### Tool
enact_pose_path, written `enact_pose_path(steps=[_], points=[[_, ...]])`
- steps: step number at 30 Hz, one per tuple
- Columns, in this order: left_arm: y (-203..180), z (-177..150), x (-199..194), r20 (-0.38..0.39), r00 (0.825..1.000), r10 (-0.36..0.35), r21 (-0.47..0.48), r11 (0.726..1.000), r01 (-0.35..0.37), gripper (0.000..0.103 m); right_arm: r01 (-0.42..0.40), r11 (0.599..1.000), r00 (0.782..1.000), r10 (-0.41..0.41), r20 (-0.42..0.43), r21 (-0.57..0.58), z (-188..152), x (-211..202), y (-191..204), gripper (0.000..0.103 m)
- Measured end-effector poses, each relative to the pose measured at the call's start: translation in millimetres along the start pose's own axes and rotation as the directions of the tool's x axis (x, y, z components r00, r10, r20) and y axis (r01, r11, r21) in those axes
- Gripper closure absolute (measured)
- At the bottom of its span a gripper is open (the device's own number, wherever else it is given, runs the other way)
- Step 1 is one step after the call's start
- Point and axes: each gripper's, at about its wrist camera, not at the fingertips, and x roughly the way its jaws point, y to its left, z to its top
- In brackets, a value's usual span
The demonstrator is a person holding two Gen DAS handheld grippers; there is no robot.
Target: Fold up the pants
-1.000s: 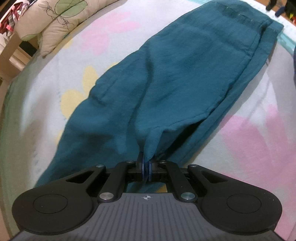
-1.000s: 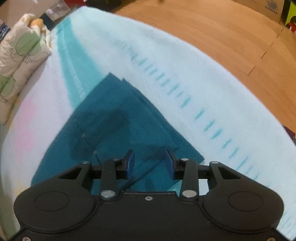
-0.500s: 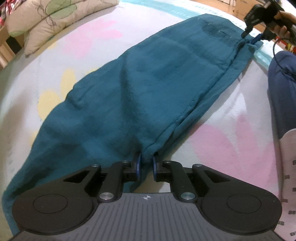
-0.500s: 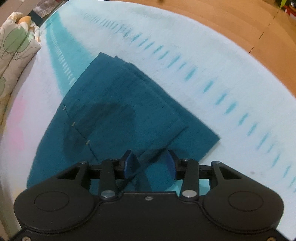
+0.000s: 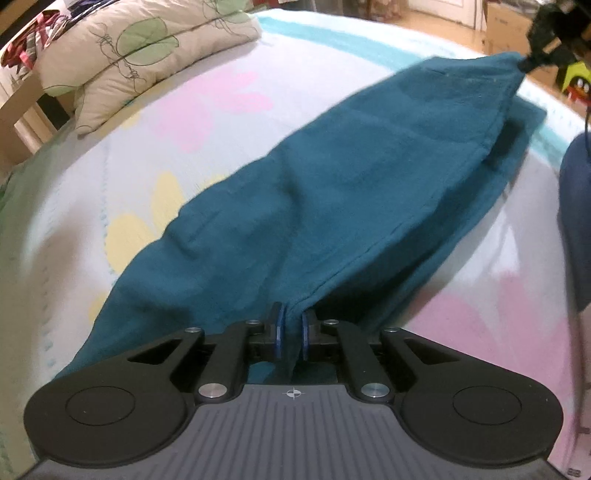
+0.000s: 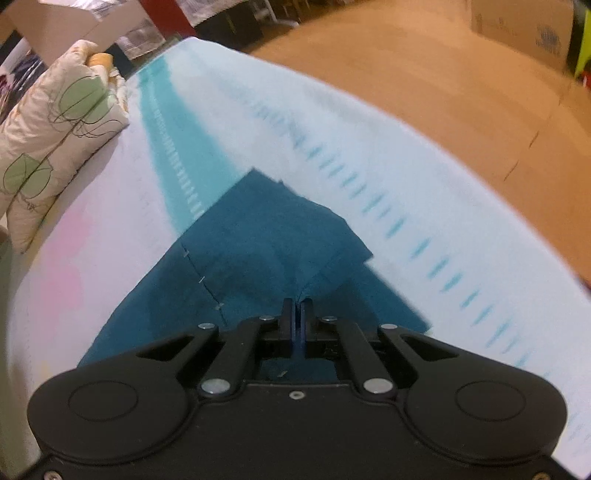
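Teal pants (image 5: pixel 332 206) lie stretched lengthwise on a bed with a flowered sheet (image 5: pixel 207 110). My left gripper (image 5: pixel 290 330) has its jaws close around the near edge of the pants with a small gap, and the cloth runs between the pads and lifts there. My right gripper (image 6: pixel 296 319) is shut on the top layer at the other end of the pants (image 6: pixel 266 240) and lifts that corner. It shows in the left wrist view at the far right (image 5: pixel 532 62), holding the raised corner.
A leaf-print pillow (image 5: pixel 129 48) lies at the far left of the bed, also in the right wrist view (image 6: pixel 55 129). A wooden floor (image 6: pixel 443 81) lies beyond the bed edge with cardboard boxes (image 6: pixel 524 29). A person's blue-clad leg (image 5: pixel 576 206) is at the right.
My right gripper closed on the pants' end and lifted it. My left gripper opened slightly, then narrowed on the near edge and raised it.
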Motion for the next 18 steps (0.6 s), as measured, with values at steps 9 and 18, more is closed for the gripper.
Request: enact_pose_path(steps=[9, 18], points=[[-15.5, -16.9, 16.9, -0.11, 0.992, -0.067, 0.119, 0.99, 0.08, 0.092, 0.115, 0.993, 0.981, -0.117, -0.152, -0.02, -14.0, 39.2, -19.9, 0.096], [-16.1, -23.7, 12.1, -0.127, 0.986, -0.104, 0.127, 0.985, 0.12, 0.091, 0.172, 0.985, 0.968, -0.174, -0.182, -0.029, -10.9, 43.2, -14.3, 0.066]])
